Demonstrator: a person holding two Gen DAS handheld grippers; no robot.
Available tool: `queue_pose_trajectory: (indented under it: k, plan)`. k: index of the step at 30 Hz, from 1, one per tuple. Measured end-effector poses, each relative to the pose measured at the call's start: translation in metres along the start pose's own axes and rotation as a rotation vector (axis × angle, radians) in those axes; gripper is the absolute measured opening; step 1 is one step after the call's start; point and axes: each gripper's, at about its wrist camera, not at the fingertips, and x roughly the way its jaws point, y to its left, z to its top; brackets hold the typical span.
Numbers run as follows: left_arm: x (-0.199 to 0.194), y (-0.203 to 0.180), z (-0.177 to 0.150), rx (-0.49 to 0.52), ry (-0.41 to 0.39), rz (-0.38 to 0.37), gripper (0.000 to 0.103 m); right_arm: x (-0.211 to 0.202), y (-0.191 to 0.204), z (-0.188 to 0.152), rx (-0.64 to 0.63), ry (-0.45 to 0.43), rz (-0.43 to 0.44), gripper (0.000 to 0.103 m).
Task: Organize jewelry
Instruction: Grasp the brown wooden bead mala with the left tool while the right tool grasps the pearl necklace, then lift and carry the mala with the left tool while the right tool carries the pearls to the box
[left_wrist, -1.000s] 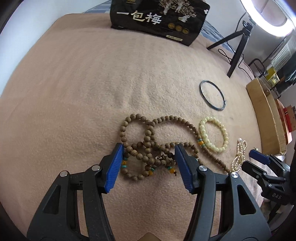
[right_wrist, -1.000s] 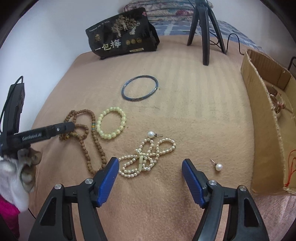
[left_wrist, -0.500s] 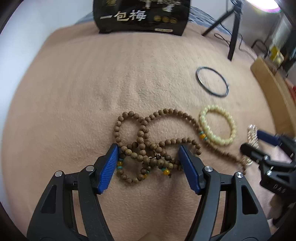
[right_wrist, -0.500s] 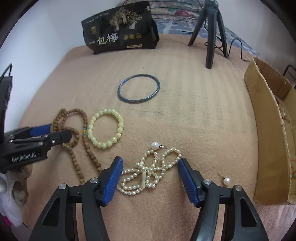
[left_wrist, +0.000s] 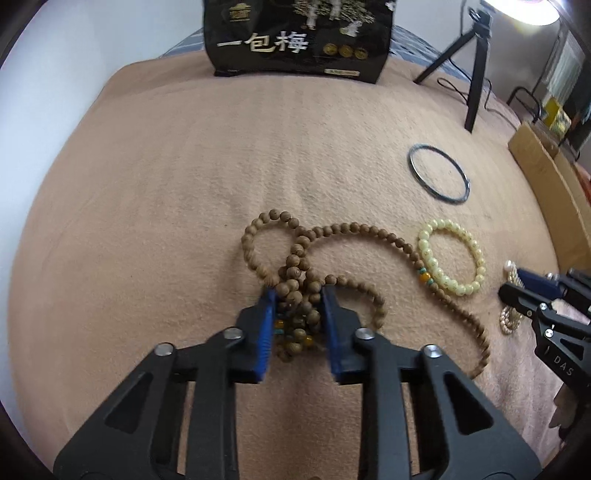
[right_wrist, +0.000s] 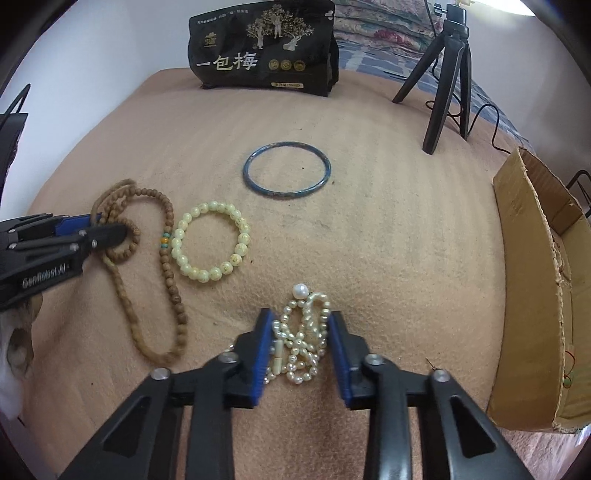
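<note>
Tan blanket (left_wrist: 184, 184) bearing jewelry. Left gripper (left_wrist: 298, 295), jaws closing, pinches the bunched brown wooden-bead strand (left_wrist: 295, 291); right gripper (right_wrist: 300, 321), jaws closing, pinches the white pearl necklace (right_wrist: 301, 343). Only the right view reveals the open cardboard box's (right_wrist: 532, 295) interior.

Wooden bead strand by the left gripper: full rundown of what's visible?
The wooden bead strand is a long string of round brown, wood-looking beads with a few orange and teal accent beads. It lies in loose overlapping loops on the tan blanket. The left gripper is closing on the bunched middle, blue pads against the beads. One run trails right, passing beside the pale yellow bead bracelet; contact there is unclear.
</note>
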Motion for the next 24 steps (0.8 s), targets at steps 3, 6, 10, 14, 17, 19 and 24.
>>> queue_pose_trajectory:
  k: [3, 6, 10, 14, 17, 19, 24]
  plan:
    - [-0.002, 0.007, 0.000, -0.033, -0.004, -0.024, 0.015, -0.002, -0.002, -0.002, 0.000, 0.000, 0.024, 0.013]
    - [-0.004, 0.013, 0.000, -0.069, -0.005, -0.053, 0.015, -0.004, -0.007, -0.005, 0.023, -0.005, 0.060, 0.009]
    - [-0.010, 0.017, -0.004, -0.100, -0.012, -0.079, 0.015, -0.007, -0.015, -0.010, 0.067, -0.012, 0.095, 0.005]
    - [-0.017, 0.015, -0.009, -0.120, -0.020, -0.105, 0.012, -0.013, -0.017, -0.018, 0.083, -0.022, 0.109, 0.005]
    - [-0.025, 0.011, -0.012, -0.113, -0.034, -0.110, 0.012, -0.021, -0.018, -0.022, 0.088, -0.039, 0.114, 0.004]
    - [-0.031, 0.009, -0.014, -0.110, -0.047, -0.113, 0.012, -0.028, -0.019, -0.023, 0.087, -0.051, 0.118, 0.004]
    - [-0.051, 0.009, -0.016, -0.122, -0.083, -0.136, 0.012, -0.054, -0.020, -0.028, 0.082, -0.095, 0.120, 0.004]
